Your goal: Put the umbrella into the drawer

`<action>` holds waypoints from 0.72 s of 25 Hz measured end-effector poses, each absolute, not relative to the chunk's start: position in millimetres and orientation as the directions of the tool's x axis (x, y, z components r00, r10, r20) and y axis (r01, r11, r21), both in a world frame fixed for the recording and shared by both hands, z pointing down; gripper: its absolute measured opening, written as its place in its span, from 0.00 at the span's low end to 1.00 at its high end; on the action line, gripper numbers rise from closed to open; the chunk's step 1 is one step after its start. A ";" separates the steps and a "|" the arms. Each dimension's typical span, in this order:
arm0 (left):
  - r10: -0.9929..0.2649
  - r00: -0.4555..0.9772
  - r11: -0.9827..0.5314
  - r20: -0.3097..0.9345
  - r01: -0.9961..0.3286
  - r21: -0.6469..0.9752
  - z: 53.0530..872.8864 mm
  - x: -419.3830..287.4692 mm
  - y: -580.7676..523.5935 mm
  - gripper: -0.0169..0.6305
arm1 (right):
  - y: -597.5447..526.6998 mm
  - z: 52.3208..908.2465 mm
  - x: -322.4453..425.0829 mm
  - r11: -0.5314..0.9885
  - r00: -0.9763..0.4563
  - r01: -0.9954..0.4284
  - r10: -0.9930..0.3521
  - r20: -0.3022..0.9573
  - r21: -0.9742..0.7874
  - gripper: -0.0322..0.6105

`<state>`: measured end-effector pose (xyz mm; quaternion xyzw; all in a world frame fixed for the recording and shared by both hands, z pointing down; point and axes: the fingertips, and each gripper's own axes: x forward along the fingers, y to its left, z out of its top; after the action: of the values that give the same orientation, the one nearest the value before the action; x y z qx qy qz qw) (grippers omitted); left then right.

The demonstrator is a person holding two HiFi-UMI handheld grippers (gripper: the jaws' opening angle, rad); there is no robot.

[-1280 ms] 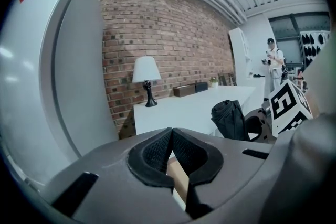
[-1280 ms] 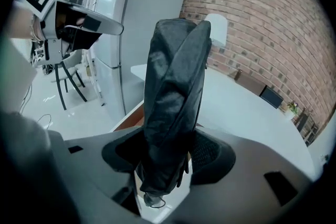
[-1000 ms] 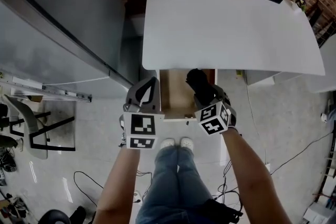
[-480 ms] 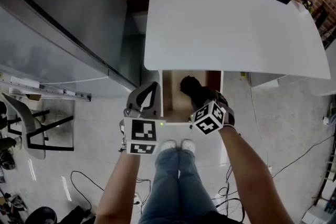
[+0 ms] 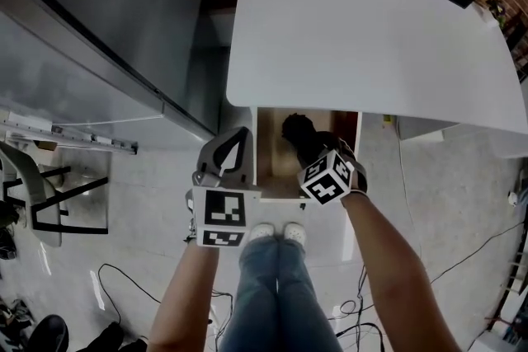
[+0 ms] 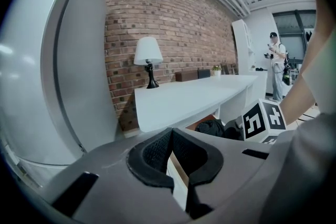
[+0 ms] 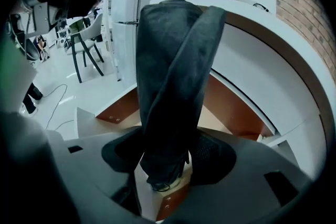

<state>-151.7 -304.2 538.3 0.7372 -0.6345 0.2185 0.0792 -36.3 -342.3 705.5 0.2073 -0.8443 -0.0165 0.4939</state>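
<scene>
Surface: white counter [image 5: 363, 29] over open wooden drawer [image 5: 271, 162].
Right hand-held gripper [image 7: 163, 162]: clamps folded dark umbrella [image 7: 170, 76], seemingly lower than before.
Left hand-held gripper [image 6: 170, 160]: closed, empty.

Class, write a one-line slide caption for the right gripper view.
Right gripper shut on a folded dark umbrella, poised over the open drawer beneath the white table.

Head view: high above, facing steeply down on white surface [image 5: 363, 29] and open drawer [image 5: 272, 157]. Left gripper view: low beside drawer, facing along surface toward brick wall [image 6: 157, 18]. Right gripper view: close over drawer, umbrella [image 7: 168, 86] filling centre. All share surface, drawer.
</scene>
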 end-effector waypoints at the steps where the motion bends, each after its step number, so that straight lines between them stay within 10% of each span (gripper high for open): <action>1: -0.902 0.099 -0.182 0.420 -0.970 -0.161 540.8 -151.8 -305.0 0.03 | -345.0 707.0 -39.8 0.914 -0.432 -0.333 -0.365 0.825 0.230 0.43; 18: -0.923 0.058 -0.132 0.381 -0.976 -0.171 579.2 -166.1 -306.1 0.03 | -364.2 746.1 -67.6 0.898 -0.438 -0.279 -0.435 0.787 0.341 0.43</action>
<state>-166.1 -306.1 579.2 0.7243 -0.6556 0.2032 0.0657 -67.6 -364.2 746.1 0.2117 -0.8440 -0.0801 0.4862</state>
